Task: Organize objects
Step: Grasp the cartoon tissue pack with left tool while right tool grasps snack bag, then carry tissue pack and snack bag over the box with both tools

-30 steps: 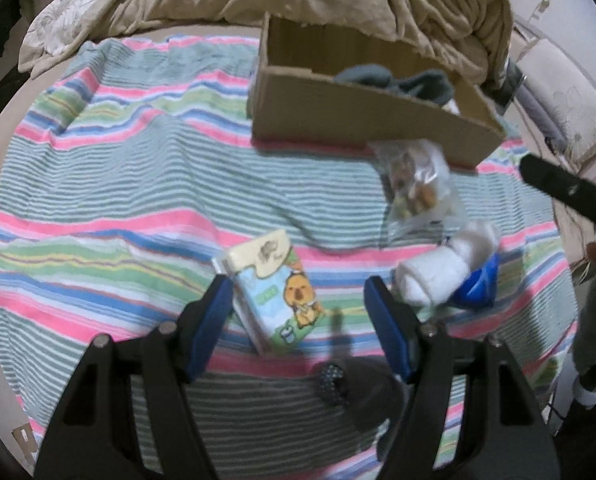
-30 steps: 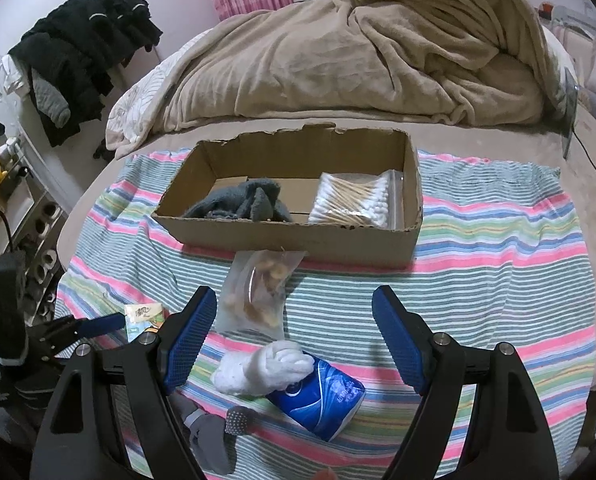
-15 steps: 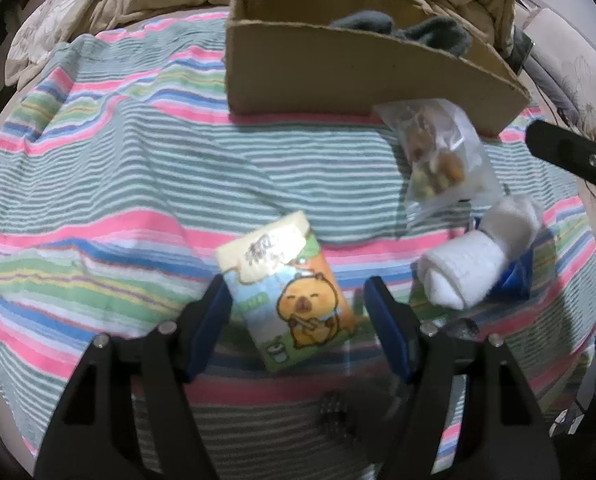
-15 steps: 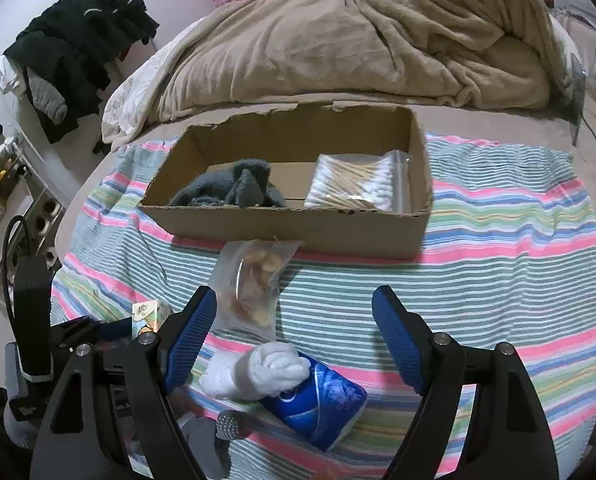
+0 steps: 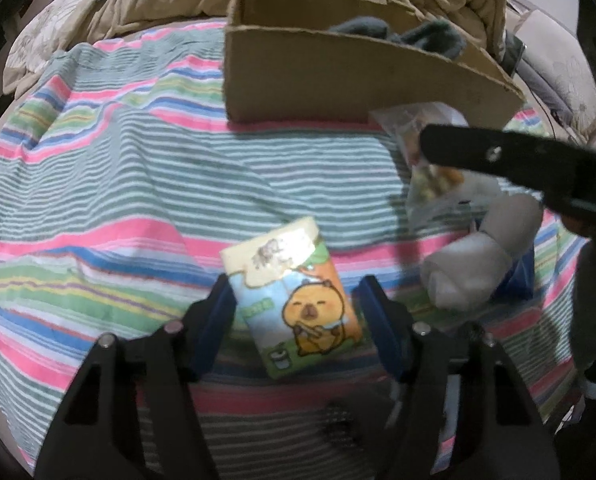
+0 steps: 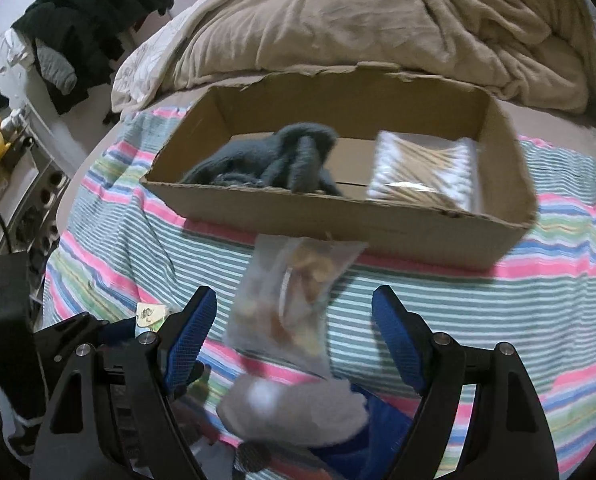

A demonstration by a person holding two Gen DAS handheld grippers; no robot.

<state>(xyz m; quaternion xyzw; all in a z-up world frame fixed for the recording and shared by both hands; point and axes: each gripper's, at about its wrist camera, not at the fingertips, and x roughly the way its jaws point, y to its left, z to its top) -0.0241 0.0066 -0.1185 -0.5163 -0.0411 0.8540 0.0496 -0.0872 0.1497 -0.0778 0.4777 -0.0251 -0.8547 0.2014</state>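
The left gripper (image 5: 298, 312) gapes around the cartoon-chick tissue packet (image 5: 293, 296), just short of the brown cardboard box (image 5: 338, 76). The right gripper (image 6: 293, 336), also released, frames the clear snack bag (image 6: 293, 296) before that box

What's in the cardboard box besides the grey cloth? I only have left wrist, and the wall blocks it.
Observer: A clear bag of cotton swabs, at the right end of the cardboard box, beside the grey cloth.
Operator: Right gripper open? I see one finger.
Observer: Open, jaws wide. The right gripper grips nothing; the clear snack bag lies on the blanket between its fingers.
Operator: Anything off the bed on the left?
Observer: A heap of black clothes, up past the bed's far-left corner.
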